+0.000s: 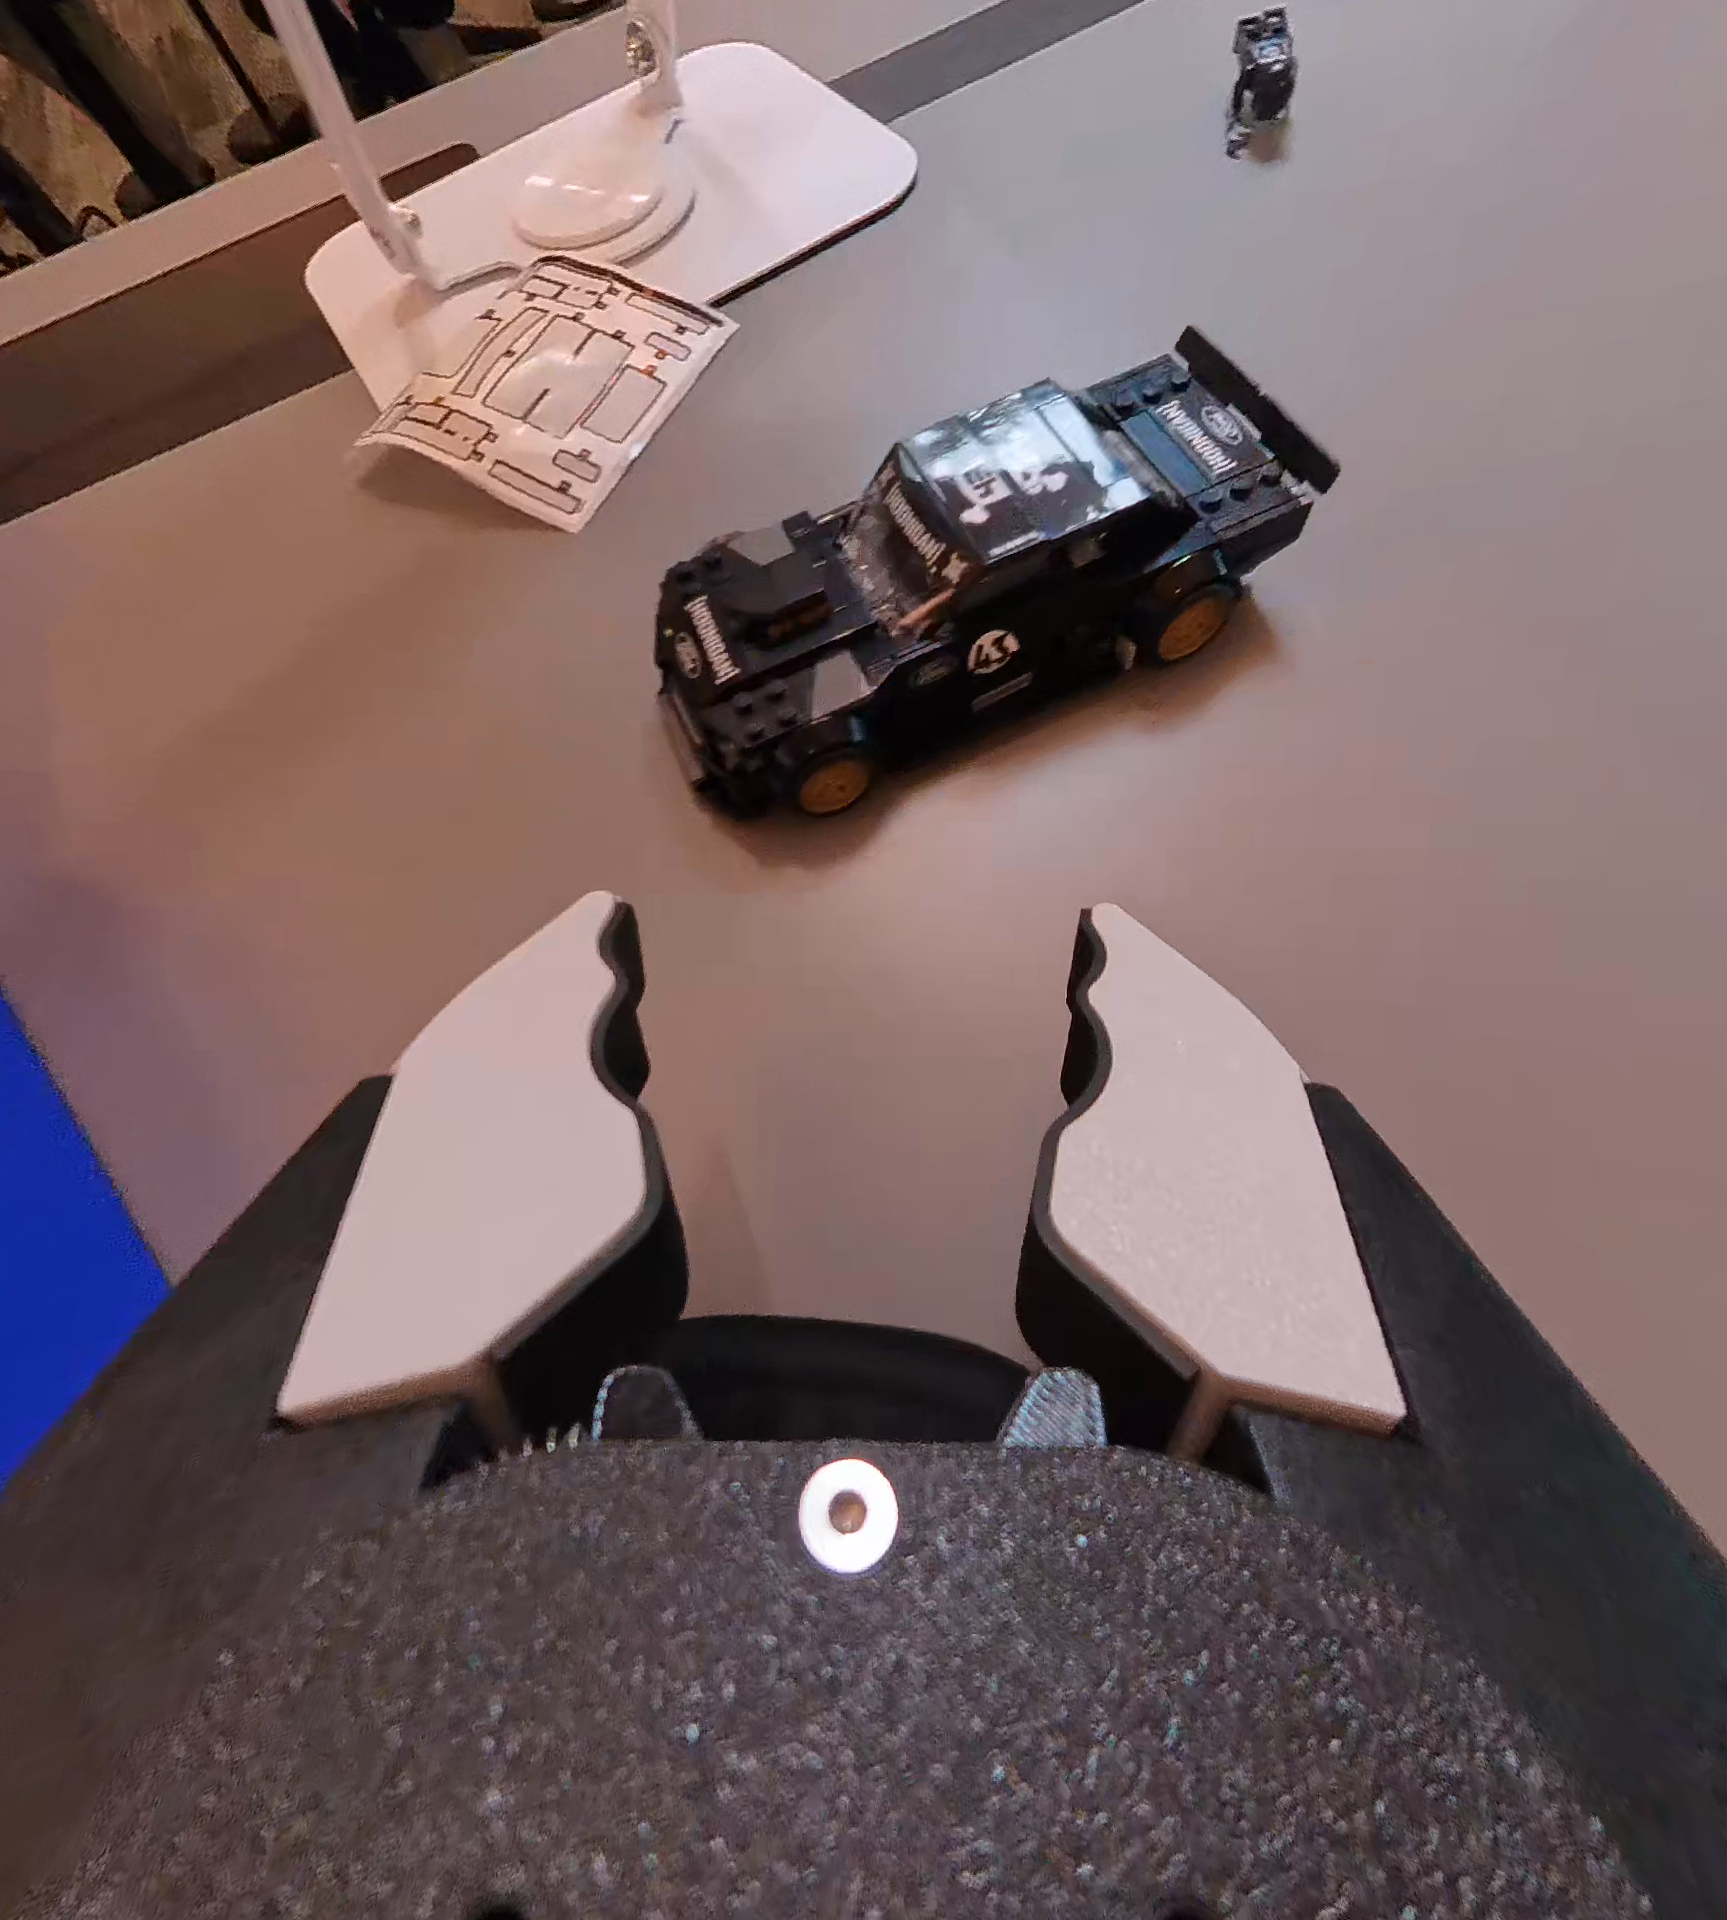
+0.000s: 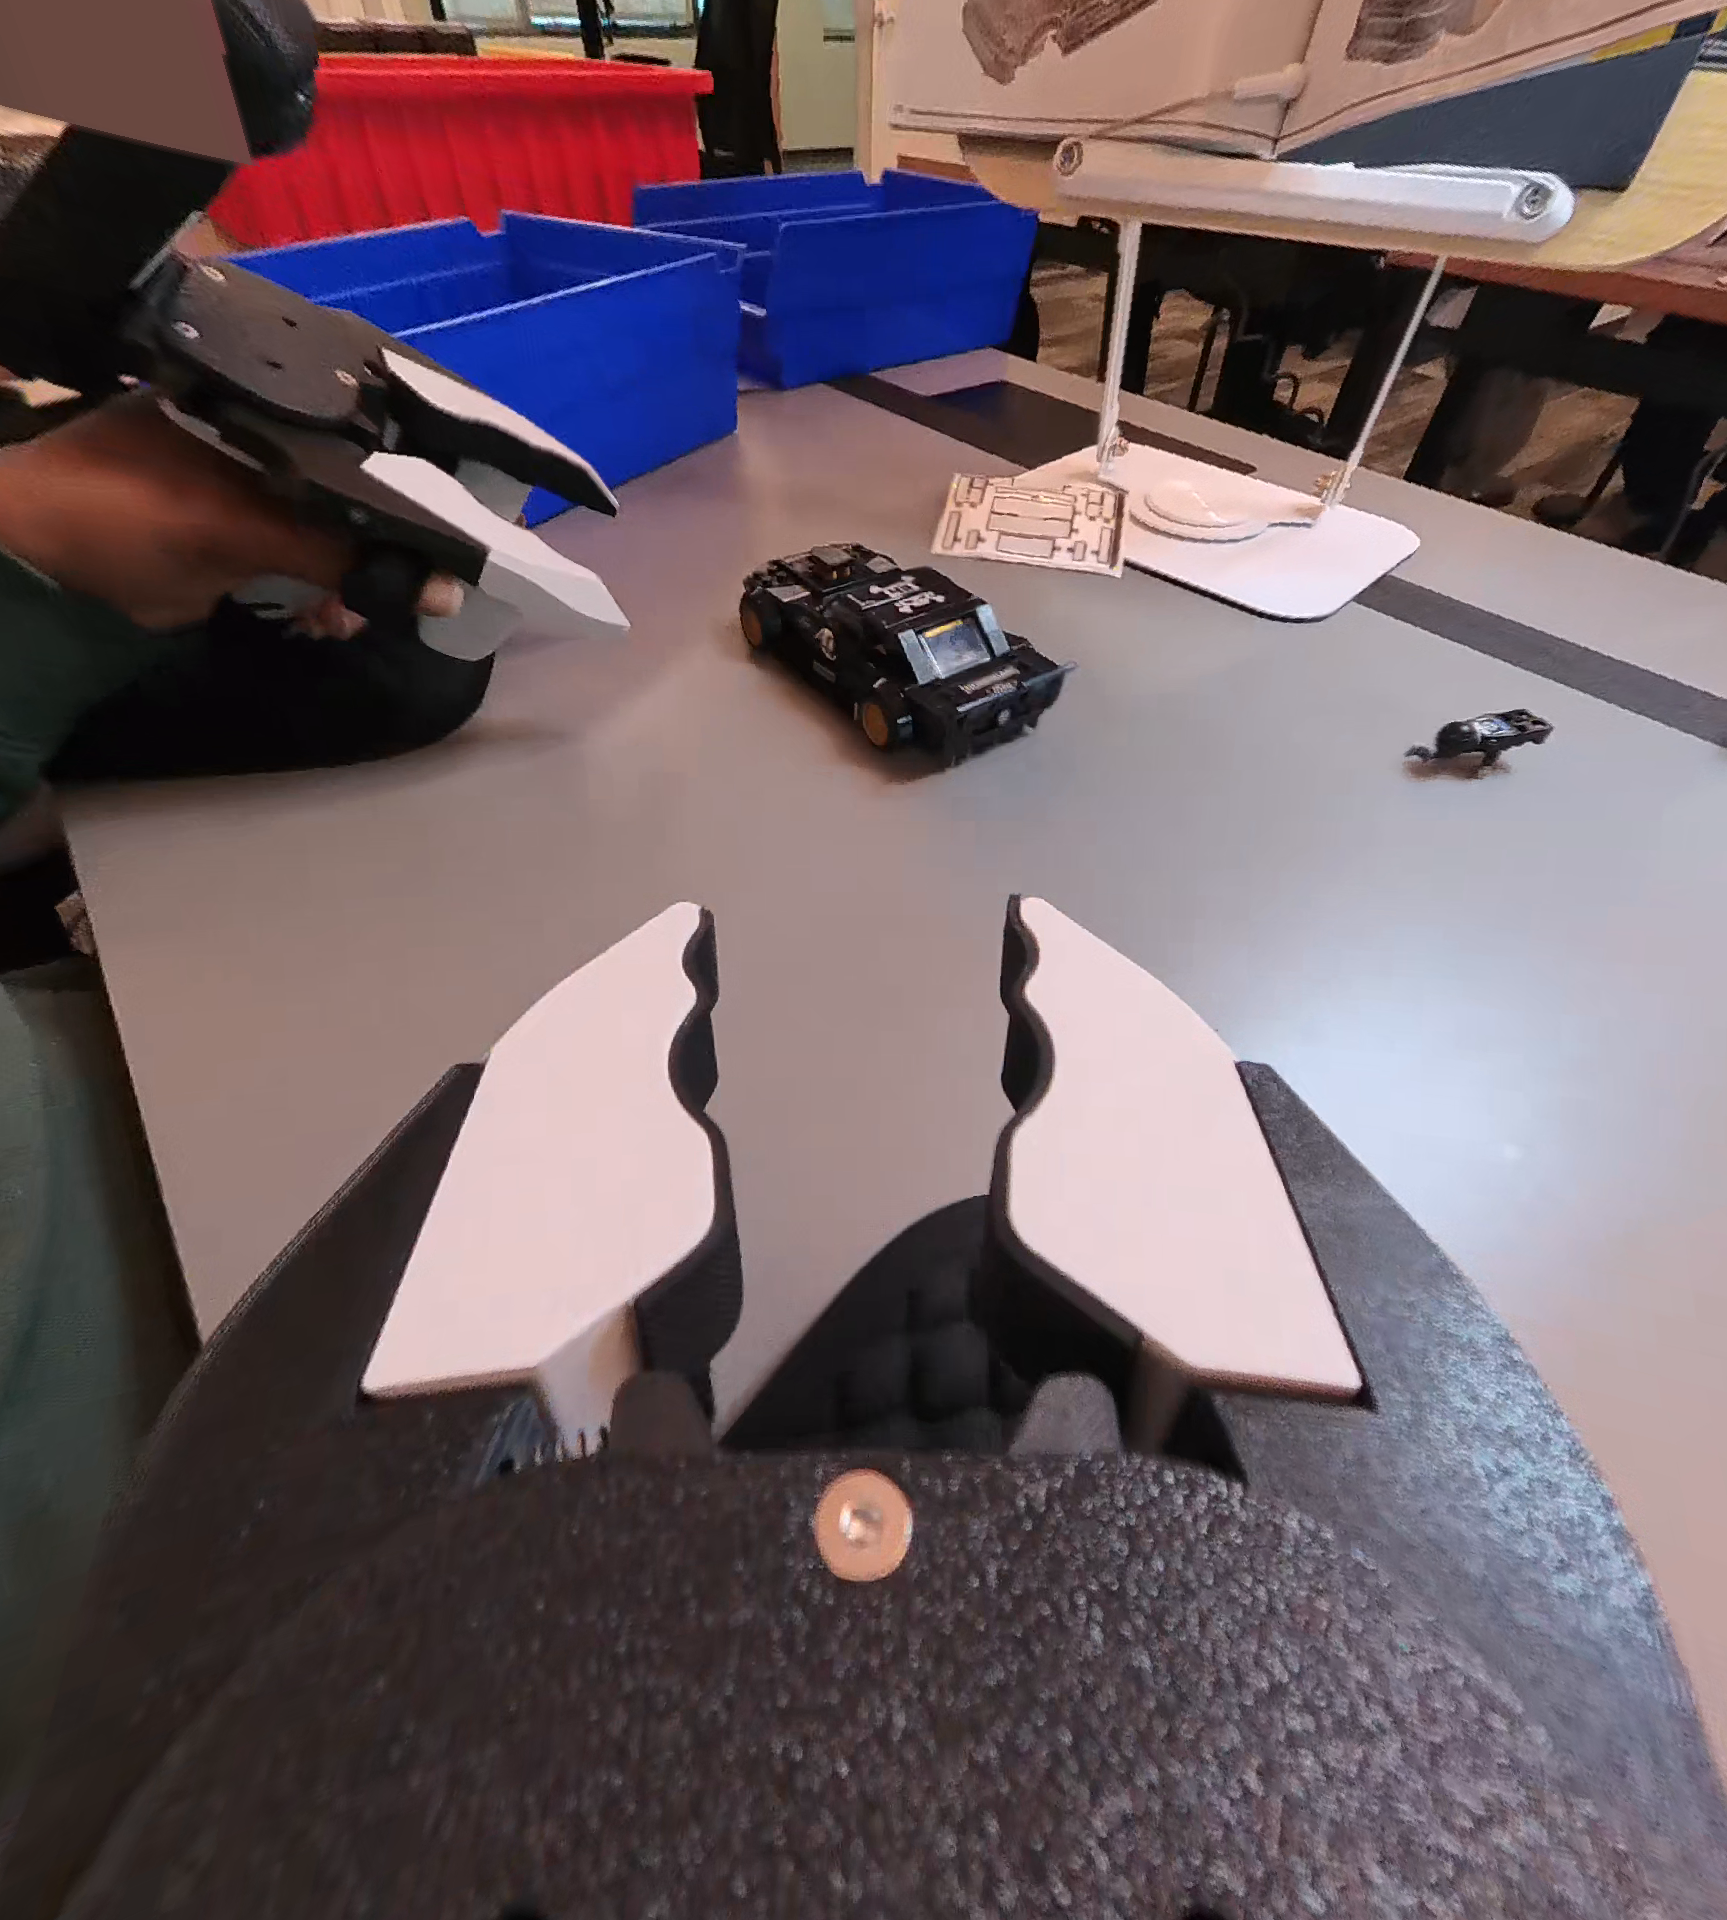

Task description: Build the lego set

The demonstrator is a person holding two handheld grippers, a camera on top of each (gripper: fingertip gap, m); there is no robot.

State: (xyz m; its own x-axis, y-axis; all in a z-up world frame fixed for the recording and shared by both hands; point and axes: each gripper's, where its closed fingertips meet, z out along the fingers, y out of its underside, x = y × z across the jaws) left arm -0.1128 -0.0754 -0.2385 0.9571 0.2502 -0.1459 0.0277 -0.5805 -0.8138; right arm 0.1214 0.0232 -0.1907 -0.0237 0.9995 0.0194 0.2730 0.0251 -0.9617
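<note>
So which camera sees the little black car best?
The left wrist view: the black car is bigger there, showing its side, roof and gold wheels. The right wrist view shows it smaller and farther off, seen mostly from its rear end.

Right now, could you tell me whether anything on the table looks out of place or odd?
Only one thing: a small black figure lies tipped over on the grey table, well apart from the black toy car, which stands upright on its wheels. The sticker sheet lies partly on the white stand's base, with its near edge curled up.
</note>
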